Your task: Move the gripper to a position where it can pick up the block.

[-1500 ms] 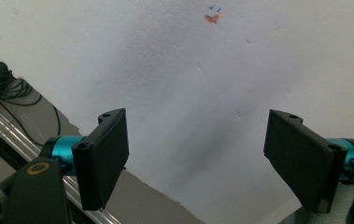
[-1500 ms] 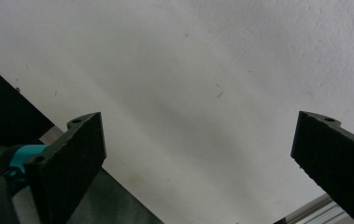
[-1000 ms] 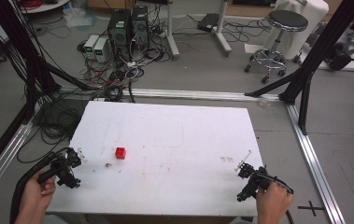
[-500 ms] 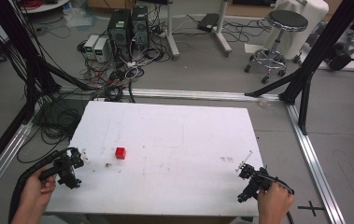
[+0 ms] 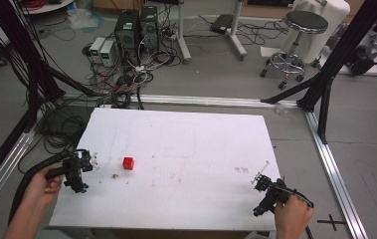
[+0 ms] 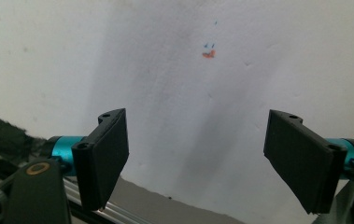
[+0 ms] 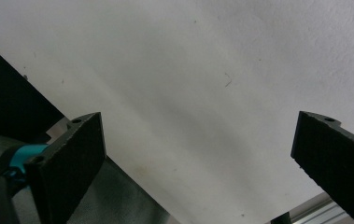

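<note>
Red cube [image 5: 128,163] sits alone on the white table [image 5: 186,144], in the left half and a little nearer the near edge than the far one. No print or label can be read on it at this size.

The left gripper [image 5: 82,172] is held by the person's left hand [image 5: 44,180] at the table's near left edge, just left of the cube but apart from it. In the left gripper view its black jaws stand wide apart with nothing between them, over bare white tabletop that carries a small orange smear [image 6: 208,54] with a few blue specks above it; no letters can be made out in these marks.

The right gripper [image 5: 261,186] is held by the right hand [image 5: 291,216] at the near right corner, well apart from the cube. In the right gripper view its jaws are also spread wide and empty, over plain white surface near the table's edge.

Faint reddish-brown stains [image 5: 241,170] mark the table near the right gripper, too blurred to read as writing. Beyond the far edge, on the floor, stand two dark computer towers [image 5: 137,26] amid tangled cables, and a round stool [image 5: 299,31] at far right. A black cross mark [image 5: 331,220] lies on the floor at near right.
</note>
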A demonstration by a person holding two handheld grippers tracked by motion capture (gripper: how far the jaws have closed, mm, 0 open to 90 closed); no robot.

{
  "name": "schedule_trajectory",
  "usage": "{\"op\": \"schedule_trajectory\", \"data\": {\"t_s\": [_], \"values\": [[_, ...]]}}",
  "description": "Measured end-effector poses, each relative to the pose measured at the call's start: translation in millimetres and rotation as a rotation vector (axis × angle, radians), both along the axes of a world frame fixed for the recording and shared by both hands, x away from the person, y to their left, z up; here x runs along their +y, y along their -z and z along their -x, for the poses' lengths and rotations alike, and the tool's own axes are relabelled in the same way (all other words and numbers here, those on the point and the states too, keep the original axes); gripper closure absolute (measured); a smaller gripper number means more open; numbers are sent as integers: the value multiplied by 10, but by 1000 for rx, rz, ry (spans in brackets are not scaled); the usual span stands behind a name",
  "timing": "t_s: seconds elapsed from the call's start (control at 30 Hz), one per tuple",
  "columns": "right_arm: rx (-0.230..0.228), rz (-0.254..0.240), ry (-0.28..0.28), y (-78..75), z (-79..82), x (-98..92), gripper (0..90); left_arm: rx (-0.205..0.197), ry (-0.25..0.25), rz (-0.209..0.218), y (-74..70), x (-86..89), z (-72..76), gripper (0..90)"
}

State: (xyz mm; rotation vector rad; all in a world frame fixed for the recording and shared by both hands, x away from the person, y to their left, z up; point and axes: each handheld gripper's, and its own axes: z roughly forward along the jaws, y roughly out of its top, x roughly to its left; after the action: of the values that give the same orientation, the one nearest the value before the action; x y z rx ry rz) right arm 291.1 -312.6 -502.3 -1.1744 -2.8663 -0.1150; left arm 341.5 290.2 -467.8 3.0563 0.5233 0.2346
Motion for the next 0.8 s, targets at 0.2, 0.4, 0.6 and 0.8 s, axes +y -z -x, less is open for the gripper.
{"op": "schedule_trajectory", "data": {"t_s": [0.2,0.4,0.6,0.8], "values": [[-6,-7,2,-11,4,-19,23,3,44,-4,-47,-30,-158,225],[-7,-8,0,-11,4,-20,23,25,116,9,-114,-98,-312,225],[-5,-5,-6,-9,1,-20,23,28,172,4,-170,-201,-452,225],[-10,-11,-6,-5,8,-30,23,28,222,18,-203,-336,-571,225]]}}
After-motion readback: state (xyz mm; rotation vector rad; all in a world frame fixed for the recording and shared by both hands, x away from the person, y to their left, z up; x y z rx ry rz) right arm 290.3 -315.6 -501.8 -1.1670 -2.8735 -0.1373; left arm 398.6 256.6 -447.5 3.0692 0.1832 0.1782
